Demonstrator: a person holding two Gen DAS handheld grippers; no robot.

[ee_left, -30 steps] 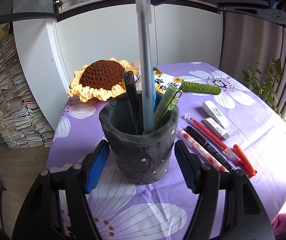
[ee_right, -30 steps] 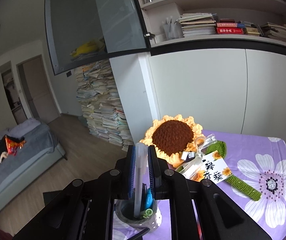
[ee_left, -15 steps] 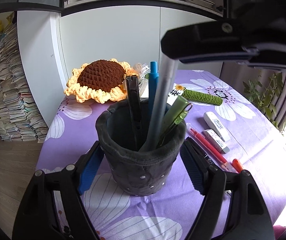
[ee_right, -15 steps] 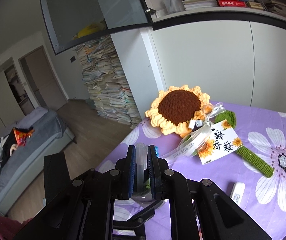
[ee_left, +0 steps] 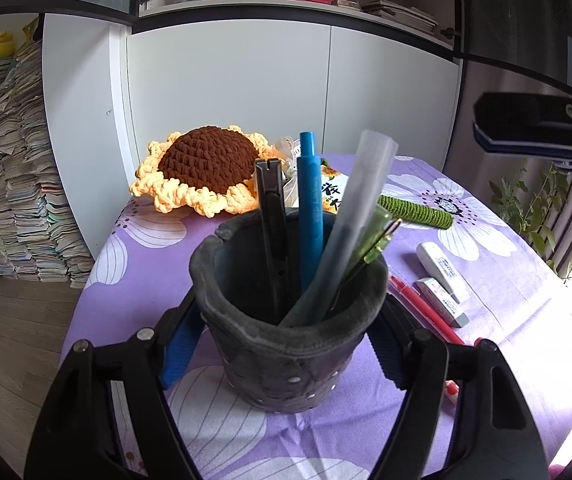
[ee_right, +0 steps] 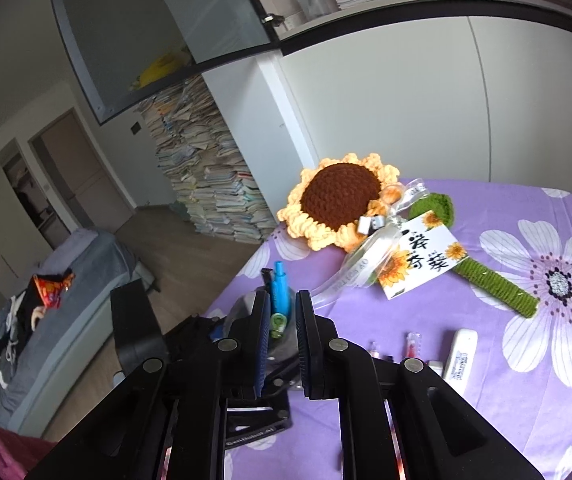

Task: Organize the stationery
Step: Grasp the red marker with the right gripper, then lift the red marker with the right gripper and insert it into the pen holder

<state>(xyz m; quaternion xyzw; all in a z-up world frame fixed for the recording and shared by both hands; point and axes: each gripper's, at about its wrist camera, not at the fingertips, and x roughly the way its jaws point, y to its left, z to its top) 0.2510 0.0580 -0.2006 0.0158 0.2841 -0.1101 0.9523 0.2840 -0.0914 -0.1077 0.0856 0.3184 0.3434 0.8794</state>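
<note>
Pen cup (ee_left: 286, 344) at the near edge of the worktop (ee_left: 506, 320), pens (ee_left: 312, 216) standing inside; crocheted sunflower (ee_left: 206, 168) behind it; erasers (ee_left: 442, 266) and marker (ee_left: 426, 304) lying right.

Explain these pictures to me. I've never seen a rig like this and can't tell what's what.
There is no robot here. A person holds a two-finger gripper in each hand, and each gripper carries a wide-angle camera that looks along its fingers. That is why black fingers fill the bottom of both pictures.

In the left wrist view, the left gripper has the dark grey pen holder between its jaws, which have just been closing. Whether they press on it is unclear. In the holder stand a black pen, a blue pen, a frosted pen and a green pen.

In the right wrist view, the right gripper is closed and holds nothing.

On the purple flowered tablecloth lie a crocheted sunflower, a red pen and two white erasers.
</note>
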